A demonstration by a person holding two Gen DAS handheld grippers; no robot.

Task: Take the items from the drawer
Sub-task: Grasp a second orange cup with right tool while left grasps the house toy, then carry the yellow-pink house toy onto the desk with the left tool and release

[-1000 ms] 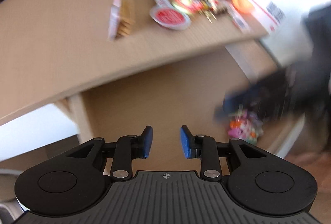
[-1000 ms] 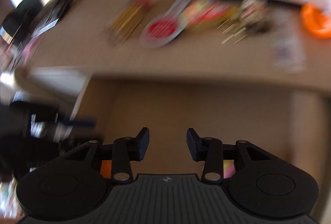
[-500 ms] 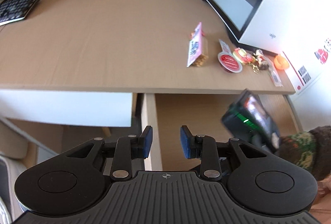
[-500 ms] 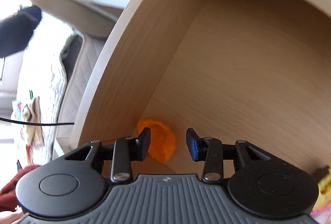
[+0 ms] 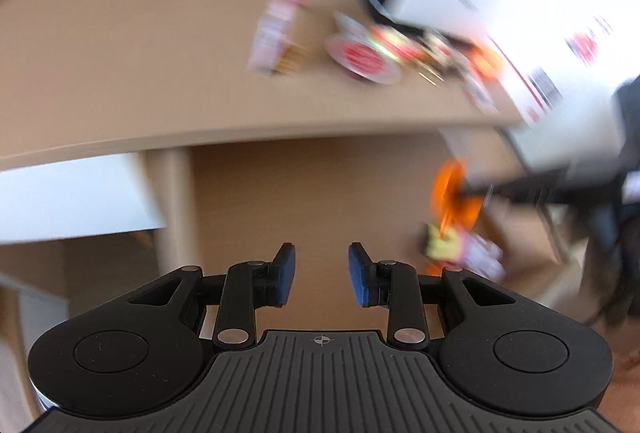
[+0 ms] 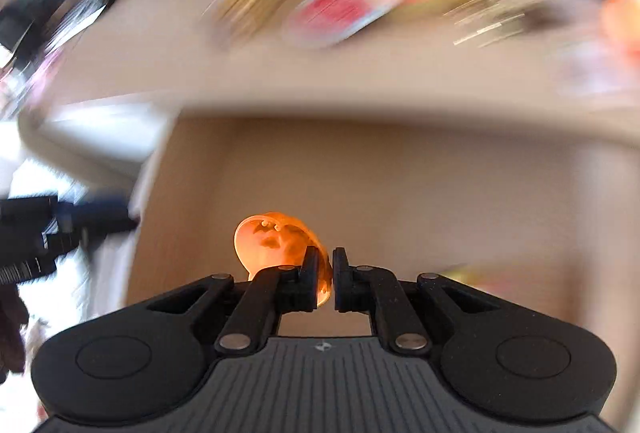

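An orange cup (image 6: 276, 247) is pinched by its rim in the right gripper (image 6: 325, 279), held above the open drawer (image 6: 400, 201). A few blurred packets (image 5: 460, 253) lie in the drawer's right corner. The left gripper (image 5: 322, 273) hangs over the drawer, jaws apart and empty. More snacks (image 5: 362, 57) sit on the desk (image 5: 140, 53) beyond.

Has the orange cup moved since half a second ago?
Yes. The orange cup lay on the drawer floor against its left wall; now it sits pinched in the right gripper, up off the floor.
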